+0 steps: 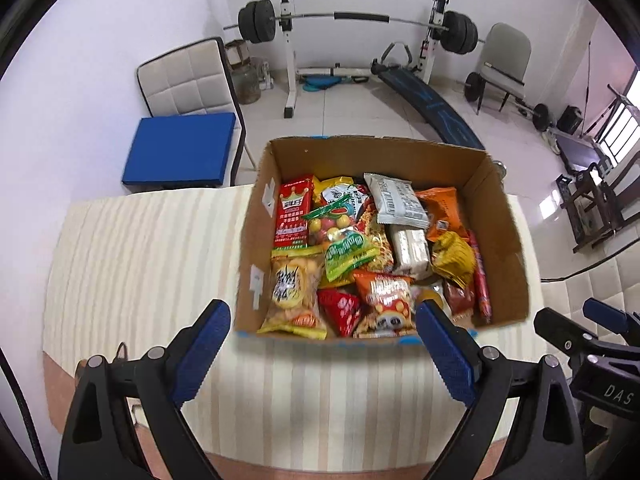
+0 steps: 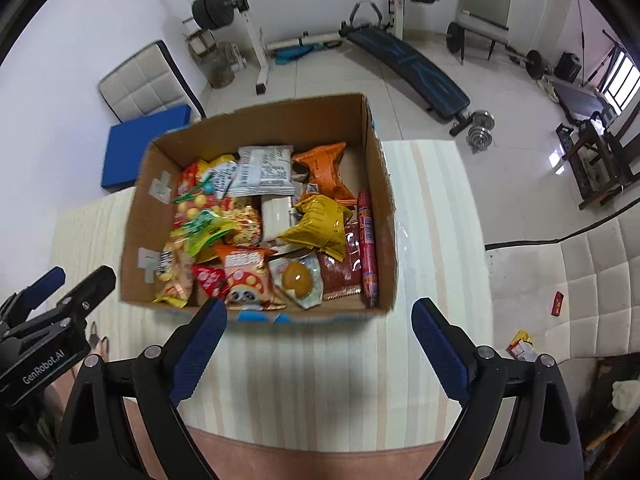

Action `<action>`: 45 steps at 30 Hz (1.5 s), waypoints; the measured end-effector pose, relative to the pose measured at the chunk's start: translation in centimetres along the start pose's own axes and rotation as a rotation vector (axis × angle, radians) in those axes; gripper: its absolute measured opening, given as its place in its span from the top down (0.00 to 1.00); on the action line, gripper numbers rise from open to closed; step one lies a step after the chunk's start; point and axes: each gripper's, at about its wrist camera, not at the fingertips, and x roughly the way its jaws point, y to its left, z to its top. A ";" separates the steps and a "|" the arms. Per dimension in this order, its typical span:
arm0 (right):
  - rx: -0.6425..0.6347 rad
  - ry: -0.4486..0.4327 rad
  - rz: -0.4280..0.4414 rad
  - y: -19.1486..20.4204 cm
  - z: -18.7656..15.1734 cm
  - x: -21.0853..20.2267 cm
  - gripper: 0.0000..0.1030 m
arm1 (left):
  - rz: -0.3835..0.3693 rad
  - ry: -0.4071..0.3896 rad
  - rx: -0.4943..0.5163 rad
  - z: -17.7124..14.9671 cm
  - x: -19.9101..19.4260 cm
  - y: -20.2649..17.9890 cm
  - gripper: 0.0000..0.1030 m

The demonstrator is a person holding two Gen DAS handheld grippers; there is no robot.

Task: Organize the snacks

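We stand over the striped worktop [image 1: 120,260] with the cardboard box [image 1: 508,240] just beyond both sets of jaws, packed with snacks: a red pouch [image 1: 292,216] at its far left, a white packet [image 1: 396,200] at the back, a yellow wrapper [image 1: 452,256] and a thin red sausage stick [image 2: 367,240] against the right wall.

The risk we judge from here: the packets lie heaped and overlapping, so a careless descent could pinch two at once or catch the box wall and drag the box across the cloth. A few small packets [image 2: 522,346] lie on the quilted surface off to the right of the right jaws, easy to overlook.

Our left gripper [image 1: 324,340] and right gripper [image 2: 318,336] both point steeply down, jaws spread wide and holding nothing, side by side short of the box's near edge.
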 end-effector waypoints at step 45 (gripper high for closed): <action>-0.030 -0.323 -0.092 1.9 -15.0 -21.5 0.01 | -0.002 -0.205 -0.019 -10.8 -17.4 1.0 0.01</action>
